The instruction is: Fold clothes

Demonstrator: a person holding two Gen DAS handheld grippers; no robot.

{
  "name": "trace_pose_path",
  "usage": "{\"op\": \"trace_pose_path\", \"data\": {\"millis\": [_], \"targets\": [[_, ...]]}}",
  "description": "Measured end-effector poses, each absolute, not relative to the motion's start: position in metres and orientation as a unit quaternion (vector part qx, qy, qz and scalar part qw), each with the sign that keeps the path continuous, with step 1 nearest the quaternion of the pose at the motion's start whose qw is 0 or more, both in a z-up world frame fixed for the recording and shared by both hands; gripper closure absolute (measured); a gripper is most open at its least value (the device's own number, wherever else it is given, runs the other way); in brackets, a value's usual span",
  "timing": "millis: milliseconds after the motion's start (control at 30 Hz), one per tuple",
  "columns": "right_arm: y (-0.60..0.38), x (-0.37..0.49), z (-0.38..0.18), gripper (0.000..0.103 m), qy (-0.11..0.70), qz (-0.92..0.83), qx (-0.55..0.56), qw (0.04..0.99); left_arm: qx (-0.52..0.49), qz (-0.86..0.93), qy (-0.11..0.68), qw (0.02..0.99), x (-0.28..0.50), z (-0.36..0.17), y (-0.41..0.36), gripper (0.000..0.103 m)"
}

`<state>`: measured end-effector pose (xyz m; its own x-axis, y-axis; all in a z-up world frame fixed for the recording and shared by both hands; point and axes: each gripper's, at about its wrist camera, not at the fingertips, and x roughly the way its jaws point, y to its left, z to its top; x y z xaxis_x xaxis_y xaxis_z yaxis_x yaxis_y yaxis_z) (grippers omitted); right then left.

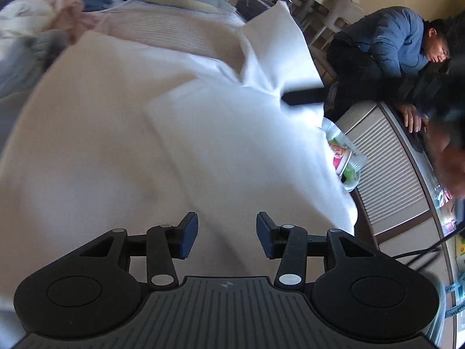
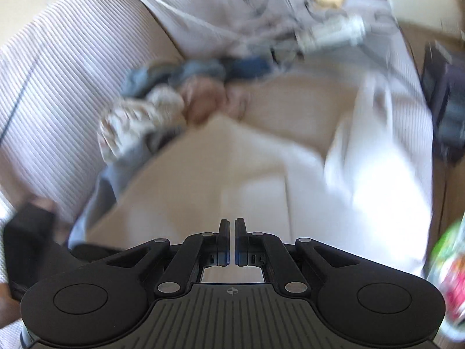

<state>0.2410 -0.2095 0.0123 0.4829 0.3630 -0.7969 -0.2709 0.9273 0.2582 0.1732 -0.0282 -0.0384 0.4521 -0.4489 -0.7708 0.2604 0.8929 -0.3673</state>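
Covering striped bed, white garment; left gripper spread, right gripper clenched empty

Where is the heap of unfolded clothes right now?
In the right wrist view, the heap lies upper left of centre on the bed, beyond the white garment.

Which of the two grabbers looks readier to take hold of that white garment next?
Probably the left gripper: its jaws are open just above the white garment. The right gripper is shut, seemingly holding nothing.
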Motion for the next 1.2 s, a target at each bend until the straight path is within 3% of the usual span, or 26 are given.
{"op": "trace_pose_path", "data": {"millis": [233, 733, 1200], "targets": [[-0.190, 0.237, -0.062, 0.097, 0.575, 0.154, 0.064, 0.801, -0.111, -0.208, 0.490, 0.839, 0.155, -0.035, -0.015, 0.060], [-0.181, 0.246, -0.082, 0.100, 0.567, 0.084, 0.111, 0.812, -0.113, -0.207, 0.496, 0.836, 0.150, -0.035, -0.021, 0.057], [-0.171, 0.237, -0.080, 0.101, 0.552, 0.055, 0.083, 0.828, -0.118, -0.183, 0.499, 0.839, 0.146, -0.031, -0.016, 0.054]]}}
